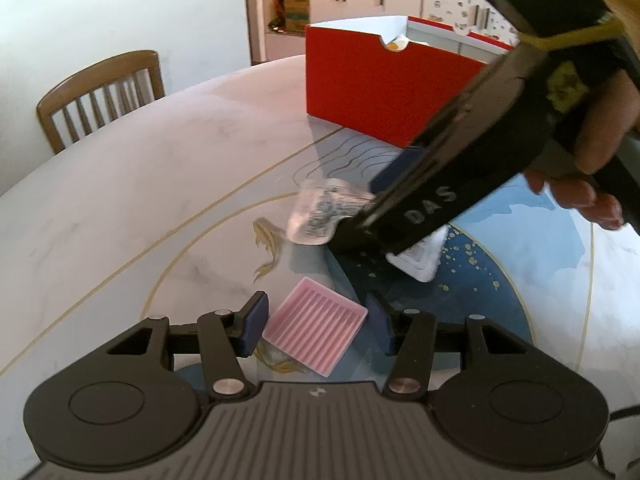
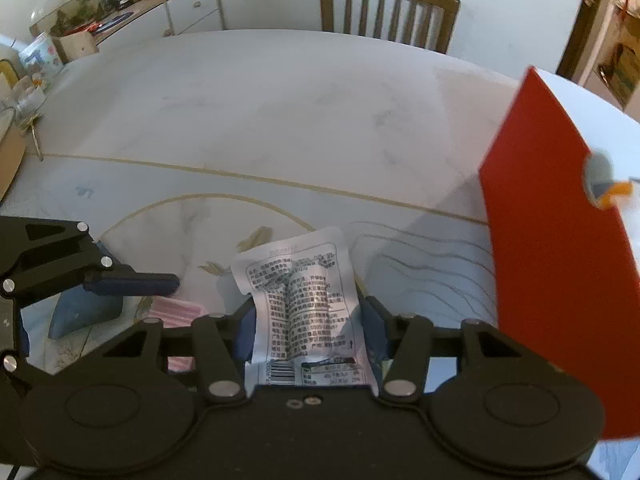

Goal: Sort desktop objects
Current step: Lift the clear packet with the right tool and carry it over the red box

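A pink ridged box (image 1: 316,330) lies on the table between the blue pads of my left gripper (image 1: 316,322), and both pads meet its corners. My right gripper (image 2: 308,332) is shut on a silvery printed packet (image 2: 300,296), its pads against the packet's two sides. In the left wrist view the packet (image 1: 320,212) sticks out ahead of the right gripper (image 1: 372,204), which reaches in from the upper right. The right wrist view catches the pink box (image 2: 176,312) under a finger of the left gripper (image 2: 132,282).
An open red box (image 1: 380,92) stands on the round table behind the grippers and at the right edge of the right wrist view (image 2: 552,280). A small white packet (image 1: 420,258) lies below the right gripper. A person's hand (image 1: 592,160) holds that gripper. A wooden chair (image 2: 388,8) stands at the far side.
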`<state>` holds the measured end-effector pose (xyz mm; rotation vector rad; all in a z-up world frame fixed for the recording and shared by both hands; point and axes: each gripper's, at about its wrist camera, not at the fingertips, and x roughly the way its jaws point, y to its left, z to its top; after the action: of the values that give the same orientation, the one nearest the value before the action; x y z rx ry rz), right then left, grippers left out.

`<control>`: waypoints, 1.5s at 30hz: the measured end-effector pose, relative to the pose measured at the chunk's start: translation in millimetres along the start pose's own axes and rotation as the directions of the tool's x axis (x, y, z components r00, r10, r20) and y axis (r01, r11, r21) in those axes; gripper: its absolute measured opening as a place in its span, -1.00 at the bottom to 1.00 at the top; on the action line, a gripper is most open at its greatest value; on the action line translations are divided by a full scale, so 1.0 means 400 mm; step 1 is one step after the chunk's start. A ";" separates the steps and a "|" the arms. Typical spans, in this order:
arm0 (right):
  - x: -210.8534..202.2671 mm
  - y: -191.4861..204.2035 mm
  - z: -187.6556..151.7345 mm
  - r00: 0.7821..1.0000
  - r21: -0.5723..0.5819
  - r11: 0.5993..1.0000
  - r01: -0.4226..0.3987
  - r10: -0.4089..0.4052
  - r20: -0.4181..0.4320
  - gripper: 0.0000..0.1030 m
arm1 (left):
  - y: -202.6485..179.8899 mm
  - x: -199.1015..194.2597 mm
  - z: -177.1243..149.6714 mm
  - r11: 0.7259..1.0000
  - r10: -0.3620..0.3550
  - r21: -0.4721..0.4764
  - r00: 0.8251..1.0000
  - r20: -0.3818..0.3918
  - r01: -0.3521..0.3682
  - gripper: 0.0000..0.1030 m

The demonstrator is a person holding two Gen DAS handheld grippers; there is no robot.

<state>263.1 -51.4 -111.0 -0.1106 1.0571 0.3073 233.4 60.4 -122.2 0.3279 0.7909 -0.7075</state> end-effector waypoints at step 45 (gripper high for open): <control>-0.357 -0.190 -0.215 0.992 0.127 0.988 -0.084 0.072 0.099 0.04 | -0.209 -0.146 0.146 0.980 0.006 -0.198 0.997 0.072 0.008 0.01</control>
<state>149.1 -172.1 -33.4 0.0630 0.9865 0.3099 178.3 -4.1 -40.7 0.1212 0.7858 -0.6324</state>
